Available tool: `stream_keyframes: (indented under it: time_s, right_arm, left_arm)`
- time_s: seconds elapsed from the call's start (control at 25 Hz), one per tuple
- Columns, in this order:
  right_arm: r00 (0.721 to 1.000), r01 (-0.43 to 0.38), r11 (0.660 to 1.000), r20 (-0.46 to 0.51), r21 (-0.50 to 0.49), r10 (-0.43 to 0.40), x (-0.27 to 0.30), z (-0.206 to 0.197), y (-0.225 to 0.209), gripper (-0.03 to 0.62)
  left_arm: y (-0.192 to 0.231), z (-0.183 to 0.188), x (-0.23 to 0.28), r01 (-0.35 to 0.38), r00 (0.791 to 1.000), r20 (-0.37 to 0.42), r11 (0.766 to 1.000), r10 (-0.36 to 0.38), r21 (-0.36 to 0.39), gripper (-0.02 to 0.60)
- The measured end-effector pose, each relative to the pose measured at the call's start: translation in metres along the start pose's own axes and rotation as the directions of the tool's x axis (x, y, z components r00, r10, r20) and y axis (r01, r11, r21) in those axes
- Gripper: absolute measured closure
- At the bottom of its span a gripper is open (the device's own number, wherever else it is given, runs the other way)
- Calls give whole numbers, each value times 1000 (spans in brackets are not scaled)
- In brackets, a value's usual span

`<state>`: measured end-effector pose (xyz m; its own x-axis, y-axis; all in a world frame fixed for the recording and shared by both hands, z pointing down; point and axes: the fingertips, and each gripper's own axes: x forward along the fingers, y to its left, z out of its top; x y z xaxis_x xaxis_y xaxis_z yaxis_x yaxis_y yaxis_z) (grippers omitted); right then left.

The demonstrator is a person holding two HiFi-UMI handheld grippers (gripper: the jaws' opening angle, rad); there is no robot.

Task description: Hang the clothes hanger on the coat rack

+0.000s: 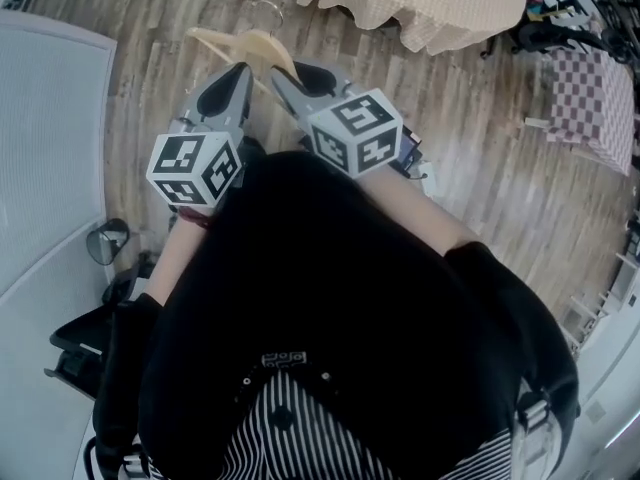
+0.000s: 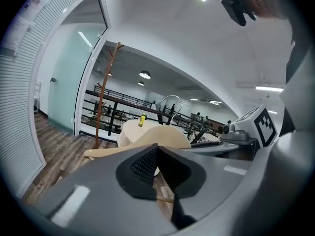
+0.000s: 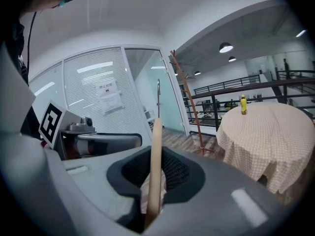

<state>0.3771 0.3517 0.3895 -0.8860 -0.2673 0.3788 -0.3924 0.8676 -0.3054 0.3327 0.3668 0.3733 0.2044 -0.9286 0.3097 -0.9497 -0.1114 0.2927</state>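
The pale wooden clothes hanger (image 1: pixel 256 46) with its wire hook is held above the floor by 2 grippers. The right gripper (image 3: pixel 155 161) pinches it edge-on, and the left gripper (image 2: pixel 158 156) seems clamped on its thin lower bar. It is likely light, stiff and smooth, so grip the wood and leave the hook free for the slim brown wooden coat rack (image 2: pixel 101 109), well apart.

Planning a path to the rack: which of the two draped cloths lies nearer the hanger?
The cream tablecloth at top, just right of the hanger; the pink-checked cloth sits farther off, by the right edge.
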Motion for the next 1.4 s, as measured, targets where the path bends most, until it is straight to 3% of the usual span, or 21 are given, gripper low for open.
stream_keyframes:
  time_s: [0.32,0.64,1.04,1.4]
  right_arm:
    - [999,54,998,2,29,-54,85,41,-10,534]
    - [996,83,996,-19,25,-83,172,75,12,534]
    - [994,106,994,-36,6,-106,285,114,37,534]
    - [997,63,997,-51,-39,-65,320,127,39,534]
  left_arm:
    - [84,40,33,54,998,-33,998,-54,15,580]
    - [172,70,33,101,994,-38,995,-100,1,580]
    - [293,103,24,83,997,10,996,-83,-33,580]
    - [323,112,37,63,998,18,997,-62,-49,580]
